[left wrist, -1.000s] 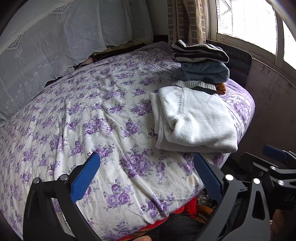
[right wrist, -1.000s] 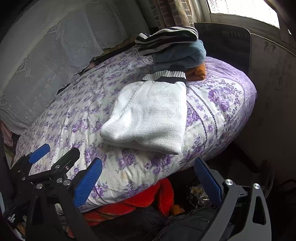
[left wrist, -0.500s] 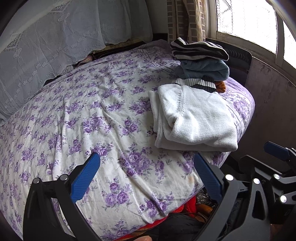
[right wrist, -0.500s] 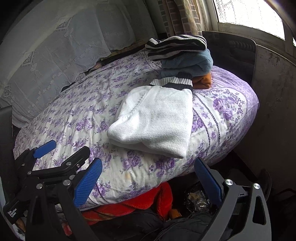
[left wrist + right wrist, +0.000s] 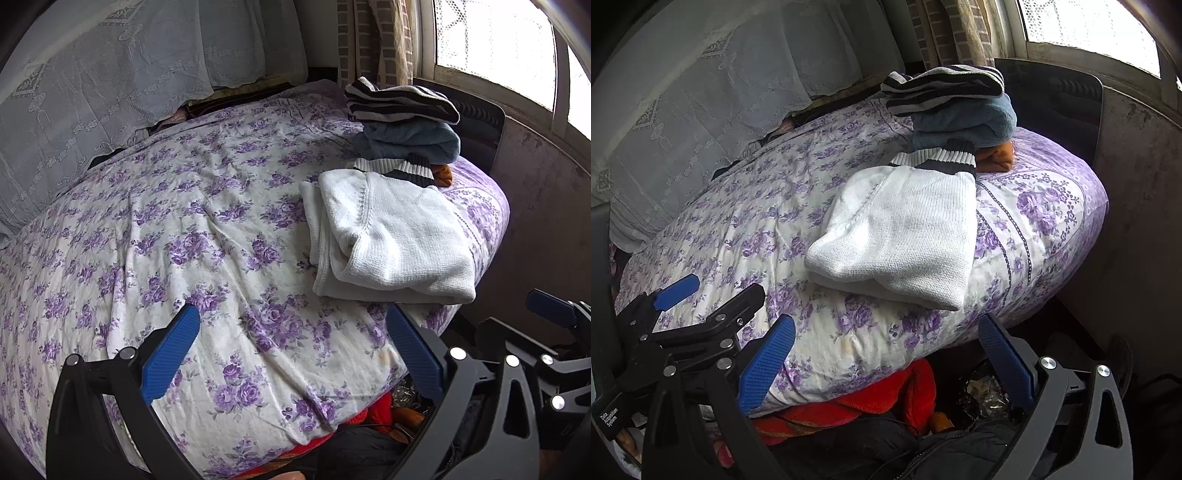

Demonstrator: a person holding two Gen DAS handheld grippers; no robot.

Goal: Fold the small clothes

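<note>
A folded white knit sweater [image 5: 391, 240] with a striped cuff lies near the right end of the bed; it also shows in the right wrist view [image 5: 901, 236]. Behind it stands a stack of folded clothes [image 5: 402, 122], striped on top, blue below, also in the right wrist view [image 5: 956, 107]. My left gripper [image 5: 291, 350] is open and empty, held over the bed's near edge, apart from the sweater. My right gripper [image 5: 886, 362] is open and empty, below the bed's edge in front of the sweater. The left gripper [image 5: 687, 314] shows at the right view's lower left.
The bed has a purple floral sheet [image 5: 177, 236]. A lace cloth [image 5: 92, 85] hangs along the back. Red fabric [image 5: 886, 398] and dark clothing [image 5: 868, 450] lie under the bed's near edge. A dark panel [image 5: 1060, 107], a wall and a window [image 5: 491, 40] stand at the right.
Both grippers have stayed open and empty. The right gripper has risen and drawn slightly nearer the bed; the left view has shifted only slightly. The sweater has not moved.
</note>
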